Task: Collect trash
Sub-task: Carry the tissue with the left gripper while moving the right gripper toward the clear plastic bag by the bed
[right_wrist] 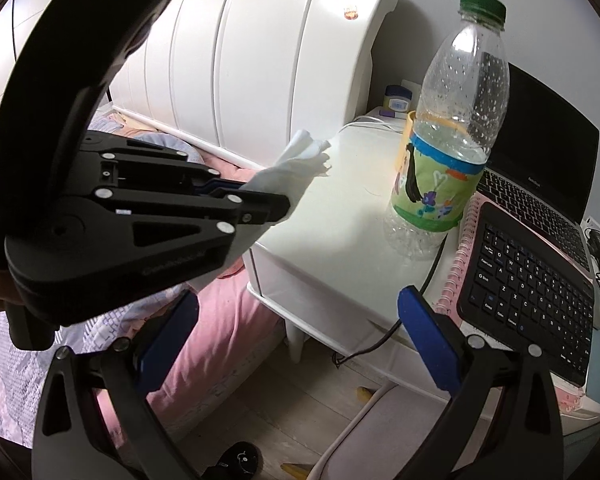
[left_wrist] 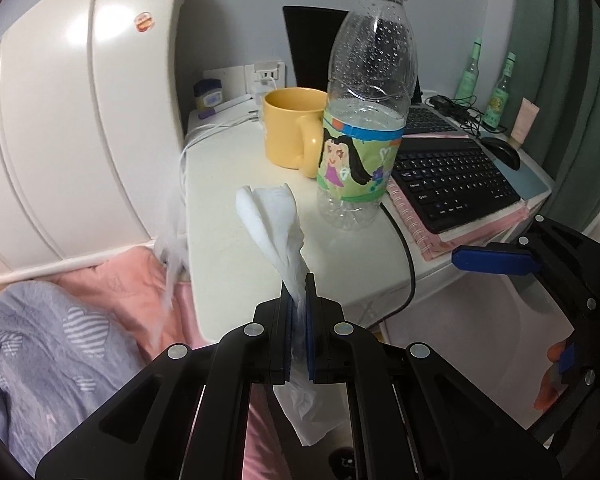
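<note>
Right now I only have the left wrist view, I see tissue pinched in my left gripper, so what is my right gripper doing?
Observer: The right gripper is open and holds nothing, below the nightstand's front edge.
Operator: What is straight ahead of it?
Observer: The plastic bottle, upright, beside the black keyboard.
Operator: Is my tissue touching the nightstand?
Observer: From the right wrist view, the tissue juts from the left gripper and its tip appears lifted above the top, casting a small shadow there.

Nightstand [left_wrist: 236, 216] bears bottle [left_wrist: 364, 120], mug [left_wrist: 288, 132], seemingly notebook [left_wrist: 432, 240].
</note>
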Demonstrator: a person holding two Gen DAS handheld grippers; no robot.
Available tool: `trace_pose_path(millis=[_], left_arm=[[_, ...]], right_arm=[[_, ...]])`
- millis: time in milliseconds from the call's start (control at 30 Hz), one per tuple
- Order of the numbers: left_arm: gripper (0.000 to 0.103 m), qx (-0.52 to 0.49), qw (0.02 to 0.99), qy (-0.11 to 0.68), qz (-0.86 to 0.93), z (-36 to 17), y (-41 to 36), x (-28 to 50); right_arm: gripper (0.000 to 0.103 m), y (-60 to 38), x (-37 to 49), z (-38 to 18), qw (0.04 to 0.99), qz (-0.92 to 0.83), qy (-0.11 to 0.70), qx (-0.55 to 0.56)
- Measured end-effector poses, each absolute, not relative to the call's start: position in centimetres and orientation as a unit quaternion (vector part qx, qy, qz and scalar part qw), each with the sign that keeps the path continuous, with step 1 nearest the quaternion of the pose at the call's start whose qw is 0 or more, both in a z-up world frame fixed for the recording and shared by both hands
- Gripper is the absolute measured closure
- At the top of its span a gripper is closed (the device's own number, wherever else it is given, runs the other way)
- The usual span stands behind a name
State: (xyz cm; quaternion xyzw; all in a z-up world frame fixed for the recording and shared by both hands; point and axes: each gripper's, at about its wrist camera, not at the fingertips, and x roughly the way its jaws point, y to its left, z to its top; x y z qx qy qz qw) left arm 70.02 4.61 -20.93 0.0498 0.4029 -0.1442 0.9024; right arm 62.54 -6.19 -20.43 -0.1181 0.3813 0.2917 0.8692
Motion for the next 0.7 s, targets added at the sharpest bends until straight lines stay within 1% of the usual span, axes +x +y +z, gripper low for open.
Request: trace_pose_path(millis=[700], left_arm=[[0.099,0.026,0.914,0.397,-0.077,-19.2,9.6,64.7]], right_arm=[[0.006,-2.6,60.0,-19.4,0.859,0.339,0.361,-0.132]])
